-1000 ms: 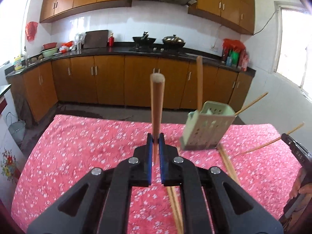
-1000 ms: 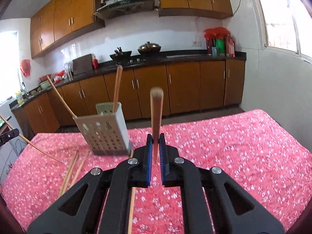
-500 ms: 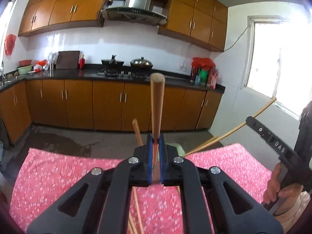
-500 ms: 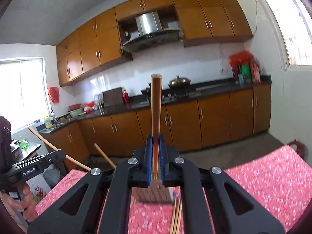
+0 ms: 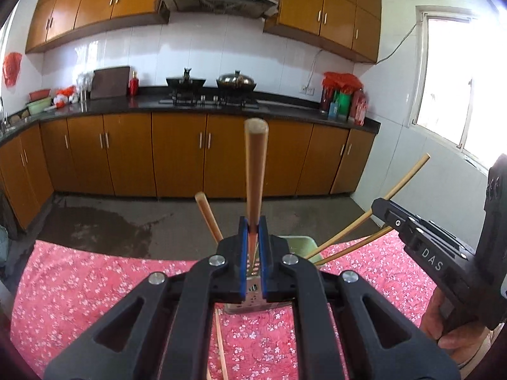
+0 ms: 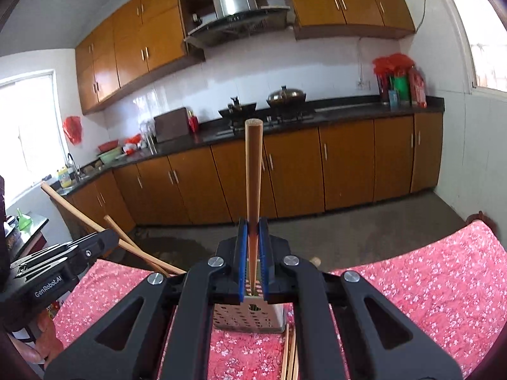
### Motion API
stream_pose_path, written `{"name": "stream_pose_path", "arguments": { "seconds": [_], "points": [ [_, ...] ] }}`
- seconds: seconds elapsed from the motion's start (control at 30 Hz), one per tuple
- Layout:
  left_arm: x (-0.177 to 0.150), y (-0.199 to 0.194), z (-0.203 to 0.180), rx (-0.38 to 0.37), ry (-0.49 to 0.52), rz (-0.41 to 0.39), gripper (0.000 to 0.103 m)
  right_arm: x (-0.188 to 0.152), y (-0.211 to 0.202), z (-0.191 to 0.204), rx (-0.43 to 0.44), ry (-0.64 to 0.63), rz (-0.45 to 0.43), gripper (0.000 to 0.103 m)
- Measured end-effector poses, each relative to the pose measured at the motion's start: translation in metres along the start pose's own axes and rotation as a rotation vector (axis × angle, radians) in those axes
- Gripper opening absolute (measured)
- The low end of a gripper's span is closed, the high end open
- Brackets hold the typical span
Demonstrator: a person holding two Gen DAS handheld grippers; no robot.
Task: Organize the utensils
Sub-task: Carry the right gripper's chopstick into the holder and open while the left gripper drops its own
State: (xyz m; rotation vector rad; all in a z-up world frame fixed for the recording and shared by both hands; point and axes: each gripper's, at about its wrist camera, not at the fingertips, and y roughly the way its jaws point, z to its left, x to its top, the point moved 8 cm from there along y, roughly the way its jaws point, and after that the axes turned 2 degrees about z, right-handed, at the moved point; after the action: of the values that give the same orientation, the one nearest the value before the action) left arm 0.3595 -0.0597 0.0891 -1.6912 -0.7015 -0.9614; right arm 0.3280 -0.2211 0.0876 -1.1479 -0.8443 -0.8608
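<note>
My left gripper (image 5: 253, 240) is shut on a wooden chopstick (image 5: 256, 171) that stands up between the blue pads. Its lower end hangs over the green perforated holder (image 5: 301, 243), which the jaws mostly hide. Two chopsticks stand in the holder, one leaning left (image 5: 207, 218) and one leaning right (image 5: 358, 247). My right gripper (image 6: 253, 240) is shut on another chopstick (image 6: 253, 174), directly above the same holder (image 6: 247, 318). Each view shows the other gripper from the side: the right gripper (image 5: 375, 209) and the left gripper (image 6: 112, 237).
The table wears a red floral cloth (image 5: 79, 285). Loose chopsticks lie on it in front of the holder (image 6: 290, 354). A hand (image 5: 456, 338) grips the right tool's handle. Kitchen cabinets and a stove counter (image 5: 209, 101) line the far wall.
Both grippers rose and closed in on the holder from either side. The holder went from open view to behind the jaws. Both held chopsticks stayed clamped.
</note>
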Motion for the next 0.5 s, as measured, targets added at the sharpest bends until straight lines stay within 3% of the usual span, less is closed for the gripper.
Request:
{"name": "stream_pose_path", "arguments": {
  "seconds": [0.13,0.3,0.37,0.43,0.5],
  "points": [
    [-0.004,0.007,0.008,0.003,-0.014,0.001,0.009,-0.006,0.004,0.001,-0.004,-0.006,0.014,0.009],
    [-0.001,-0.003,0.014,0.011,-0.021,-0.028,0.019,-0.001,-0.003,0.001,-0.003,0.006,-0.001,0.009],
    [0.001,-0.013,0.015,0.015,-0.024,-0.048,0.021,0.003,-0.01,0.002,-0.007,-0.005,-0.019,0.015],
    [0.002,-0.024,0.017,0.024,-0.028,-0.068,0.022,0.01,-0.025,0.004,-0.012,-0.015,-0.056,0.03],
    [0.003,-0.038,0.02,0.031,-0.032,-0.088,0.024,0.015,-0.039,0.006,-0.019,-0.025,-0.085,0.031]
  ]
}}
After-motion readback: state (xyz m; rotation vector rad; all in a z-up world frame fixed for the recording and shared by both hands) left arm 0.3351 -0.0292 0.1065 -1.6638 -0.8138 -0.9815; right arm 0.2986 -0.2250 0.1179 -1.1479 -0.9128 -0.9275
